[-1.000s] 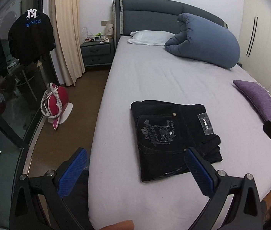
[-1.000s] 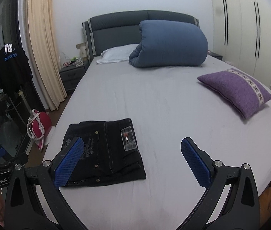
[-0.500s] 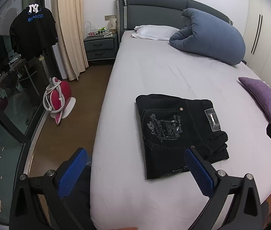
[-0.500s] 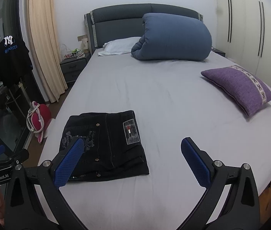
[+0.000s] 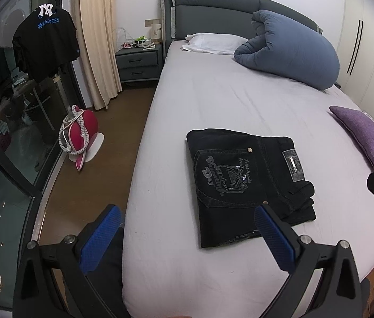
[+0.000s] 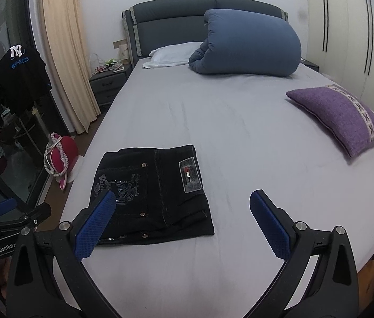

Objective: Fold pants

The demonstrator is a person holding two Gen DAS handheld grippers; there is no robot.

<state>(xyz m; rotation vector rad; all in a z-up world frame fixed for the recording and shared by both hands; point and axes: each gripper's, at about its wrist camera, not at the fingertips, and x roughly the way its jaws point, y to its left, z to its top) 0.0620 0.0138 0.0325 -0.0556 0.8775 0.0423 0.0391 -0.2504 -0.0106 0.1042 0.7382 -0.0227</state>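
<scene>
Nearest me, my left gripper (image 5: pixel 187 234) hangs above the near left corner of the bed with its blue-padded fingers (image 5: pixel 273 241) spread wide and nothing between them; one finger sits over the floor edge, the other over the near edge of the pants. My right gripper (image 6: pixel 183 221) is likewise spread wide and empty, poised over bare sheet at the near edge of the pale grey-sheeted bed (image 6: pixel 240 132), with its left pad overlapping the garment in view but, as far as I can judge, not touching it. Just beyond both tools lies the pair of black denim pants (image 5: pixel 242 177), already folded into a compact rectangle, back pocket embroidery and a grey patch label facing up, lying flat on the near left part of the mattress. Some layers peek out unevenly at its near right corner. I judge the folding essentially finished, with both grippers clear of the cloth; the only move left, if any, would be a light tuck or press on that ragged corner, calling for a gentle low approach so the stack does not shift. Farther right rests a purple woven cushion (image 6: pixel 338 116), well apart, and at the far end a rolled blue duvet (image 6: pixel 248 42) beside a white pillow (image 6: pixel 173 54).
</scene>
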